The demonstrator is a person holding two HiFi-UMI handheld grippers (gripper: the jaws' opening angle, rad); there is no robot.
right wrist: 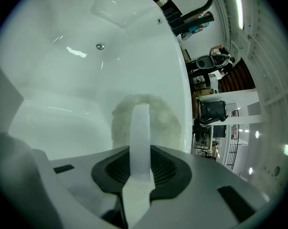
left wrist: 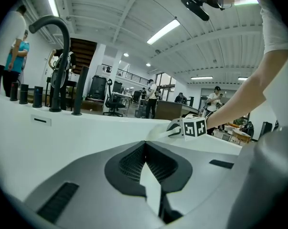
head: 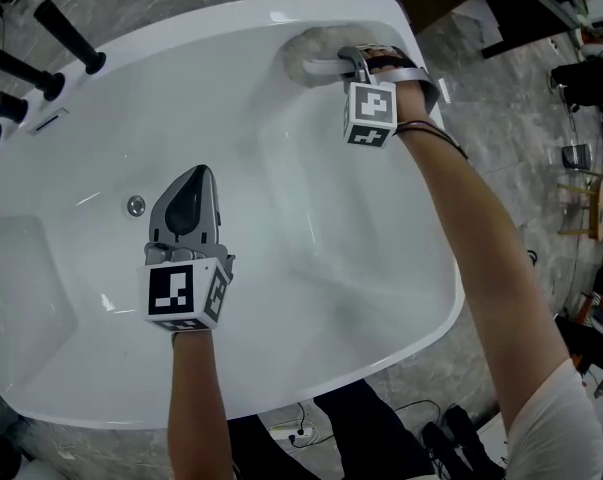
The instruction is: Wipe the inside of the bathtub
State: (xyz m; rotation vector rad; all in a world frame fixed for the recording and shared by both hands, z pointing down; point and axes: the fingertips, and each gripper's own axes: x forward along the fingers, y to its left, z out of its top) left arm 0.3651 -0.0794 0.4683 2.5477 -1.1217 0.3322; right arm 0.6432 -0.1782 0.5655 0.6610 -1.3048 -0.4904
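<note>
In the head view, we see the right gripper (head: 353, 60) holding one fluffy pad (head: 306, 46) against the inner wall of the bathtub (head: 381, 298) at 1 o'clock. The left gripper (head: 193, 180) hovers at 8 o'clock, near the one drain (head: 135, 205).

In the left gripper view, its jaws are closed together on nothing.

In the right gripper view, the jaws clamp the pad's white handle (right wrist: 140, 132).

We judge the wiping is under way. Next we must sweep the pad down the wall towards 6 o'clock. We count two grippers and one pad.
</note>
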